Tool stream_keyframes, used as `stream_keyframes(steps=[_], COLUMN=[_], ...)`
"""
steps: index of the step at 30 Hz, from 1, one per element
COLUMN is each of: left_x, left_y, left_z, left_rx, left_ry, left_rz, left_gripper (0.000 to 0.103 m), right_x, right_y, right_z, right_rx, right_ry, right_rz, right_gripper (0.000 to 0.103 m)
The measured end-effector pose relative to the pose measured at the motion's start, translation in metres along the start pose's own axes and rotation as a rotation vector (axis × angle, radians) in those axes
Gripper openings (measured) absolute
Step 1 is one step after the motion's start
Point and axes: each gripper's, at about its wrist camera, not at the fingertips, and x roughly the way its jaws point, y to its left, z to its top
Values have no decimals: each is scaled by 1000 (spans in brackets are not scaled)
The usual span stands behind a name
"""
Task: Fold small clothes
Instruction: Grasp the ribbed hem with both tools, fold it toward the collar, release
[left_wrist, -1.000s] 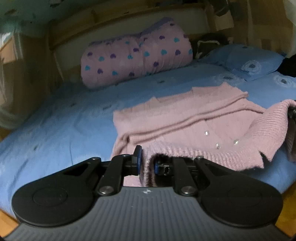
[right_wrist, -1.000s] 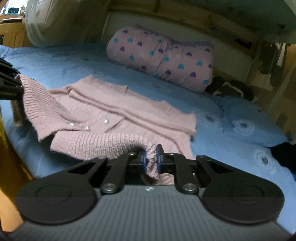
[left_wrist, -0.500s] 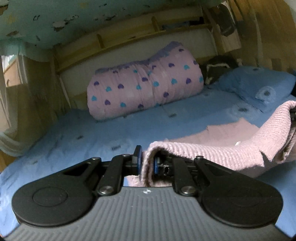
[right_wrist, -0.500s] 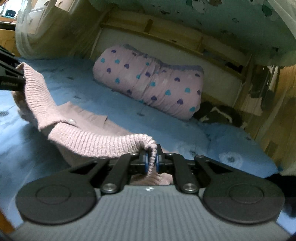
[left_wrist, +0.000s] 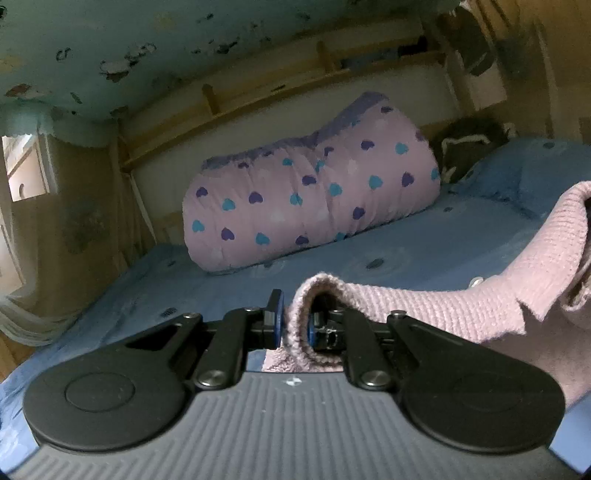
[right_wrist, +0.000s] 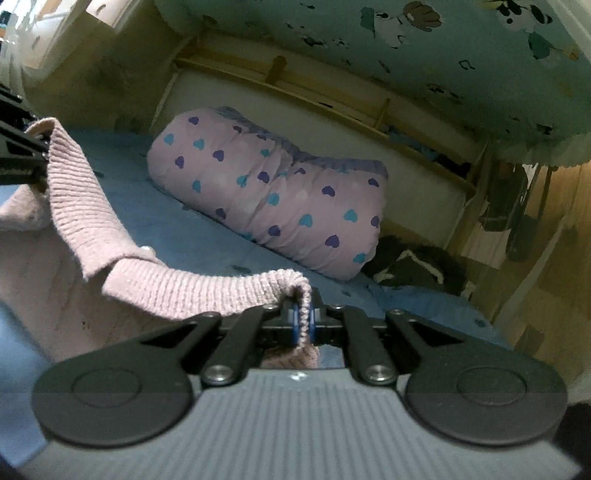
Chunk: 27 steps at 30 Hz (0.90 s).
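A pink knitted cardigan (left_wrist: 436, 314) hangs lifted above the blue bed, its ribbed hem stretched between both grippers. My left gripper (left_wrist: 294, 325) is shut on one hem corner. My right gripper (right_wrist: 303, 320) is shut on the other corner of the cardigan (right_wrist: 192, 288). The hem runs from it to the left gripper (right_wrist: 18, 155) at the frame's left edge. The rest of the cardigan droops below, mostly hidden by the gripper bodies.
A rolled pink quilt with hearts (left_wrist: 314, 199) lies across the bed's head, also in the right wrist view (right_wrist: 273, 206). A dark garment (right_wrist: 413, 266) lies beside it. The blue bedsheet (left_wrist: 184, 284) spreads below. A wooden headboard rail (right_wrist: 332, 107) and a canopy are above.
Both grippers have risen and tilted up with the hem. The cardigan has come up off the bed, and its flat part has dropped out of view.
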Motion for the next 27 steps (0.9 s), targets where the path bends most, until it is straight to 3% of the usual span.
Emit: stream_keyframes(steps=[8,15,18,20,24,27], left_x=[102,164,174,172,156,142], left_y=[-16,-30,-32,-34,-35,-27], left_z=[-24,-70,-78,-77,-72,-64], left_rx=[22,51,42,53,96,93], left_ry=[129,321,365,362,335,308], left_rz=[9,-36,-29,-15,23,3], left_gripper=[15,16,18,24,64,71], right_x=[76,136,150,152,153,150], right_y=[12,28,36,40,43,37], right_z=[-15,-54,-74,-83,-81,-77], right_rx=[-25,-6,-7,-11,-23,12], right_ry=[52,189,267,288,290,299], right_rz=[-15,33,81,93,87,99], right_gripper=[7,8,9,10,10,12])
